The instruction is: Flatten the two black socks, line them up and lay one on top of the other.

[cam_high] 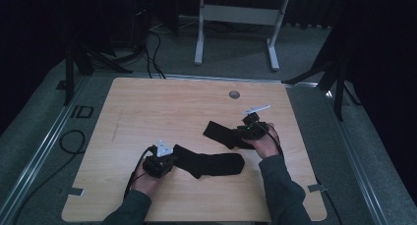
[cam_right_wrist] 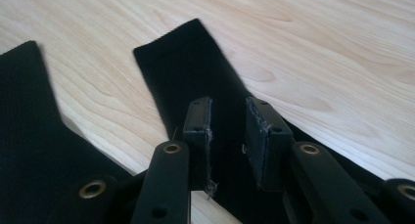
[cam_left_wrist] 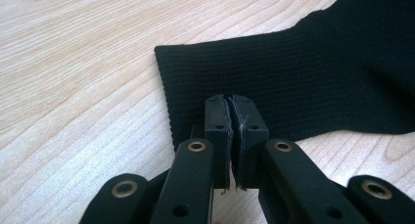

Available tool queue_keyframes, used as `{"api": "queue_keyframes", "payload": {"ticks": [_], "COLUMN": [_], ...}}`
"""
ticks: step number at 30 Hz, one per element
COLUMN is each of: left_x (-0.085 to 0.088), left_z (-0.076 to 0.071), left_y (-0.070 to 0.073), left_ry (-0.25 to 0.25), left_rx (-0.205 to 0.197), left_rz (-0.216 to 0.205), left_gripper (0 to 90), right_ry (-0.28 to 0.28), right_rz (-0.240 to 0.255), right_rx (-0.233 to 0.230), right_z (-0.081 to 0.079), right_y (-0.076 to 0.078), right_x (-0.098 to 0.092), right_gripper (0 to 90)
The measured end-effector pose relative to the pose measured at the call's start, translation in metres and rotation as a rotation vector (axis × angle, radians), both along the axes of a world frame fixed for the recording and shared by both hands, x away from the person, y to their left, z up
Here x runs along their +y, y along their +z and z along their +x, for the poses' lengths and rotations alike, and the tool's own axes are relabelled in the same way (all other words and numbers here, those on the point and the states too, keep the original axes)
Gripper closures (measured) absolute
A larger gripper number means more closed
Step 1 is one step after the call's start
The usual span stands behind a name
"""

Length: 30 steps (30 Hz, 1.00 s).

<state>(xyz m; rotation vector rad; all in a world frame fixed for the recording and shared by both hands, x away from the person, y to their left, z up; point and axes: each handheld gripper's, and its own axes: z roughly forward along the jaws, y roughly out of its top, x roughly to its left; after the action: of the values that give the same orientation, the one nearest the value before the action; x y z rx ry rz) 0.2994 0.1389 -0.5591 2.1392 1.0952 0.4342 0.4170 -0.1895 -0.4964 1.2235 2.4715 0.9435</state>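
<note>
Wooden table (cam_high: 147,107), high view: two black socks lie beside the person's hands. Left gripper view: left gripper (cam_left_wrist: 230,117) clamps near sock (cam_left_wrist: 303,82) at its cuff. Right gripper view: right gripper (cam_right_wrist: 229,121), jaws parted, straddles far sock (cam_right_wrist: 195,72); closing off-centre could miss the fabric.

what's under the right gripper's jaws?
A black sock lies flat on the wooden table, directly beneath the right gripper, whose jaws stand apart with nothing between the pads. The table under that sock is covered.
</note>
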Motion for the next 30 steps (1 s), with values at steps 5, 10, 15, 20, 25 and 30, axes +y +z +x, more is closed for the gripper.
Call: {"api": "queue_keyframes", "payload": {"ticks": [5,10,15,20,25,30], "left_x": [0.000,0.000,-0.001,-0.001,-0.001,-0.002], "left_z": [0.000,0.000,0.000,0.000,0.000,0.000], "left_y": [0.000,0.000,0.000,0.000,0.000,0.000], "left_ry": [0.000,-0.001,-0.002,-0.003,-0.002,-0.004], "left_rx": [-0.001,0.000,0.000,0.000,-0.001,-0.002], "left_rz": [0.001,0.000,0.000,0.000,0.001,0.005], "left_gripper": [86.7,86.7,86.7,86.6,86.6,86.6], "right_ry": [0.056,0.109,0.150,0.159,0.150,0.108], "right_rz": [-0.050,-0.118,-0.147,-0.170,-0.163,-0.163], "right_rx": [0.007,0.013,0.014,0.029,0.052,0.054], "right_z": [0.010,0.019,0.026,0.033,0.036,0.036], "right_y": [-0.010,-0.022,-0.031,-0.038,-0.044,-0.043], "right_x": [0.018,0.034,0.048,0.059,0.061,0.060], "right_gripper": [65.7,60.2,54.4,48.5,49.3,65.2]}}
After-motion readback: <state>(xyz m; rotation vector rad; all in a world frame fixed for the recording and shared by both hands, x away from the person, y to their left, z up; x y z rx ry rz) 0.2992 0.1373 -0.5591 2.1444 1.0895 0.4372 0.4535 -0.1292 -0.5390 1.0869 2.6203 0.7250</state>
